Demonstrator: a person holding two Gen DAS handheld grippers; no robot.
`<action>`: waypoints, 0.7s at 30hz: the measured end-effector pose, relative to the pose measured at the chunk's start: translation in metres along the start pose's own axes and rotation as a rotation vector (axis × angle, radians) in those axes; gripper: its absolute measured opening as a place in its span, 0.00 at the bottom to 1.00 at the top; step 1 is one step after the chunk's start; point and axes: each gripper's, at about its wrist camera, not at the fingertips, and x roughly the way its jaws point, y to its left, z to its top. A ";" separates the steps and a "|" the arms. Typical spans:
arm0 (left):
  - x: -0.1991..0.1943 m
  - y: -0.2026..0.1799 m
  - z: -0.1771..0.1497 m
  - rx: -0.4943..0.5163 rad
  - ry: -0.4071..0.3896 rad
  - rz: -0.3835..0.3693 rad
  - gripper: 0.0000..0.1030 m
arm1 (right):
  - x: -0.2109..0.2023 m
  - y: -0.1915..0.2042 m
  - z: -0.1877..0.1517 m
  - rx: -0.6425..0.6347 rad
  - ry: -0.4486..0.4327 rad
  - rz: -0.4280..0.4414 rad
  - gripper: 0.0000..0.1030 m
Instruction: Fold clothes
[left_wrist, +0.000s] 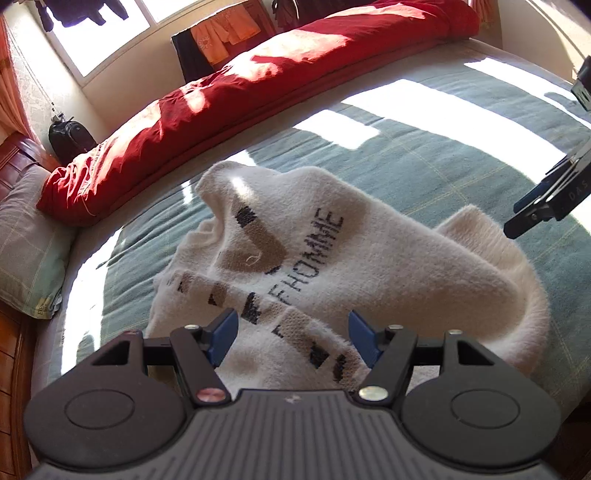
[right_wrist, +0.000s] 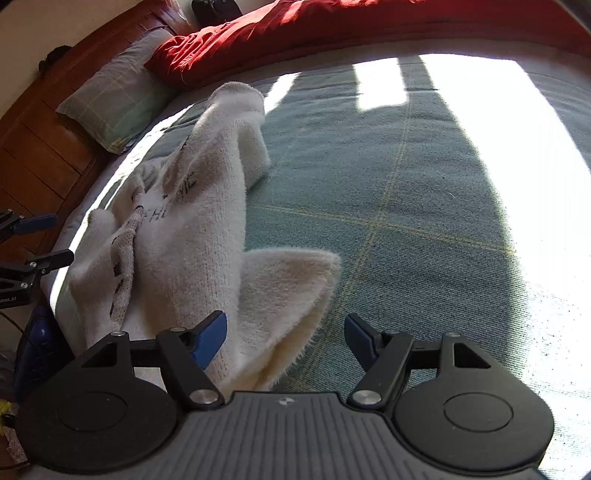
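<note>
Green checked bedspread (right_wrist: 388, 192) under a cream sweater (left_wrist: 369, 266).
"HOMME" reads across it; left gripper (left_wrist: 293, 338) and right gripper (right_wrist: 285, 338) both gape, empty.

Left gripper (left_wrist: 291, 338) low and level, jaws spread wide, blue fingertips (left_wrist: 225, 332) apart and gripping nothing, right gripper (right_wrist: 284, 338) alongside at the same height, jaws likewise parted, blue pads (right_wrist: 210, 334) empty, both pointing forward
</note>
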 end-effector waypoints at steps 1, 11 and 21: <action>0.002 -0.010 0.003 0.009 -0.012 -0.009 0.67 | 0.008 -0.009 0.005 0.040 0.008 0.025 0.73; 0.029 -0.055 0.004 -0.001 -0.018 -0.132 0.70 | 0.062 -0.039 0.020 0.214 0.038 0.219 0.65; 0.032 -0.048 -0.005 -0.043 0.011 -0.131 0.70 | 0.081 -0.031 0.013 0.222 0.072 0.214 0.10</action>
